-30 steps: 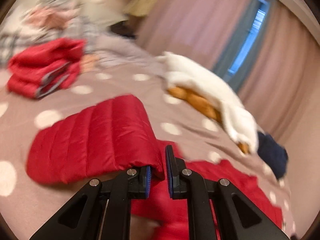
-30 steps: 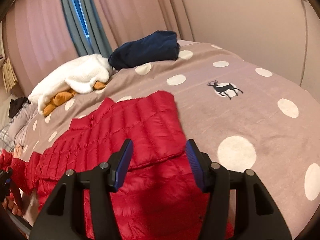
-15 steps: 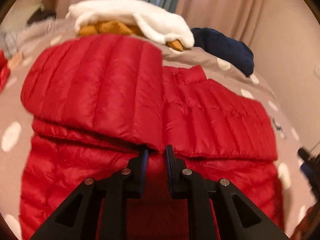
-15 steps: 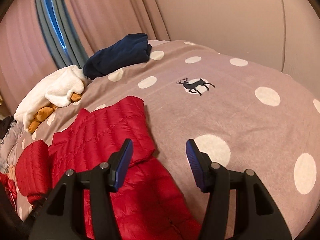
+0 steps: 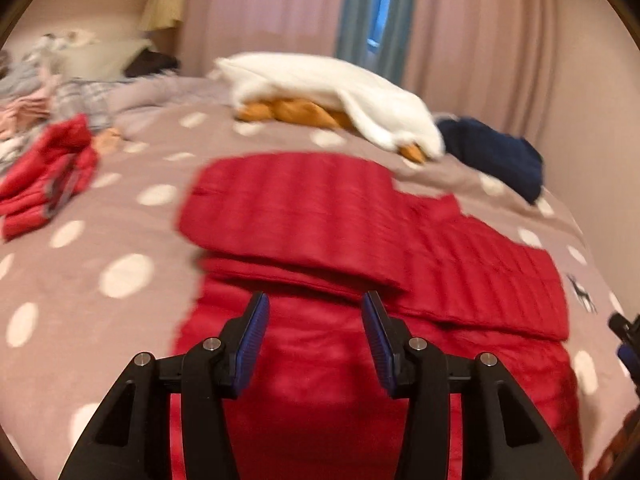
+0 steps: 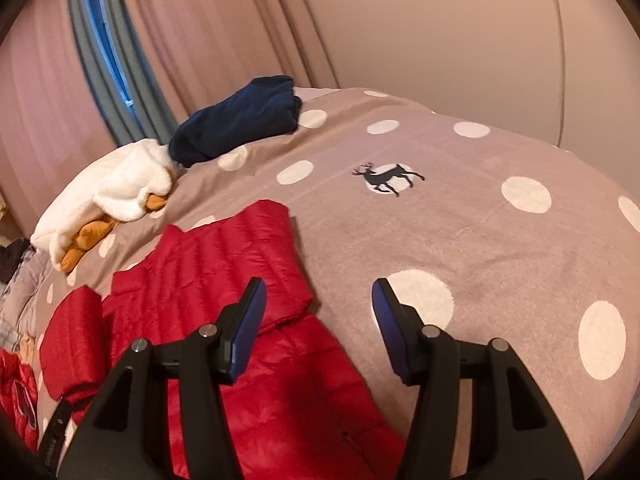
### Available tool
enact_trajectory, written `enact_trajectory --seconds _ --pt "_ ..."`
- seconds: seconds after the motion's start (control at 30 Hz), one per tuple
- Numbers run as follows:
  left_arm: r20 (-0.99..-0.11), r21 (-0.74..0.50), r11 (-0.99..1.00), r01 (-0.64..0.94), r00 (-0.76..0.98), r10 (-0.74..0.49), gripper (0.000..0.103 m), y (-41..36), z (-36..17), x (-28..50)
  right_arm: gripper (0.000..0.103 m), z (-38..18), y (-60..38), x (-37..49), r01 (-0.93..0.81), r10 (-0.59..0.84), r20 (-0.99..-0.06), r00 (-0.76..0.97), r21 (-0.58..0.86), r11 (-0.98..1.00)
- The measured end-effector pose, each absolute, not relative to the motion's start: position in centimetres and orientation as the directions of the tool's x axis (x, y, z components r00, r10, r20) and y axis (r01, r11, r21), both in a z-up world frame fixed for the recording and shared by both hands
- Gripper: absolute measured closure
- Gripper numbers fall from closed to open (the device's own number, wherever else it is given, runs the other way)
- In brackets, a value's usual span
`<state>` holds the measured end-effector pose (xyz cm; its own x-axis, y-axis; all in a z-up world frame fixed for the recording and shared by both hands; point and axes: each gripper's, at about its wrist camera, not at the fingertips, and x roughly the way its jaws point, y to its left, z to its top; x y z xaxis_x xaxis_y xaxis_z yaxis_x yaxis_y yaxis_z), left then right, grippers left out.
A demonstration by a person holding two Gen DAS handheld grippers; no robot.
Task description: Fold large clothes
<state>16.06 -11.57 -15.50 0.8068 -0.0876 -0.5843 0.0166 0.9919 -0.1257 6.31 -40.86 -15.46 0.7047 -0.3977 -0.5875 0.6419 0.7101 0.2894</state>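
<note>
Left tongs now opening, off the red jacket's folded-over sleeve, nothing between.

Each camera sits just behind its own claw and looks forward and down along the two fingers, close over the bed. The left wrist view faces across the bed toward the curtains, over the red jacket. The right wrist view looks from the jacket's other side toward the wall corner. Both share the jacket, the white garment, the navy garment and the deer print.
</note>
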Motion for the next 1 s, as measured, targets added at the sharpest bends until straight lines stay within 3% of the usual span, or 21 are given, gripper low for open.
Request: enact_trajectory --seconds 0.23,0.43,0.57,0.73,1.0 --pt "-0.592 -0.185 0.973 -0.136 0.806 0.0 0.057 -6.3 -15.2 16.0 0.043 -14.0 -37.6 7.1 0.551 -0.349 -0.561 0.751 0.241 0.799" --pt "-0.571 -0.196 0.913 -0.357 0.799 0.19 0.057 -0.2 -15.1 16.5 0.025 -12.9 -31.7 9.5 0.38 -0.258 -0.53 0.808 0.135 0.915" --pt "-0.607 -0.241 0.84 -0.486 0.751 0.26 0.057 4.8 -15.7 17.1 0.006 -12.3 -25.6 12.7 0.2 -0.17 -0.526 0.833 -0.001 0.98" --pt "-0.661 -0.224 0.772 -0.594 0.675 0.328 0.057 8.7 -17.0 17.6 0.005 -13.2 -18.5 17.4 -0.055 0.0 -0.557 0.831 -0.082 0.995" --pt "-0.733 -0.312 0.682 -0.661 0.624 0.269 0.057 12.4 -19.0 17.5 0.007 -17.1 -13.4 23.1 -0.136 0.018 -0.665 0.746 -0.125 0.983"
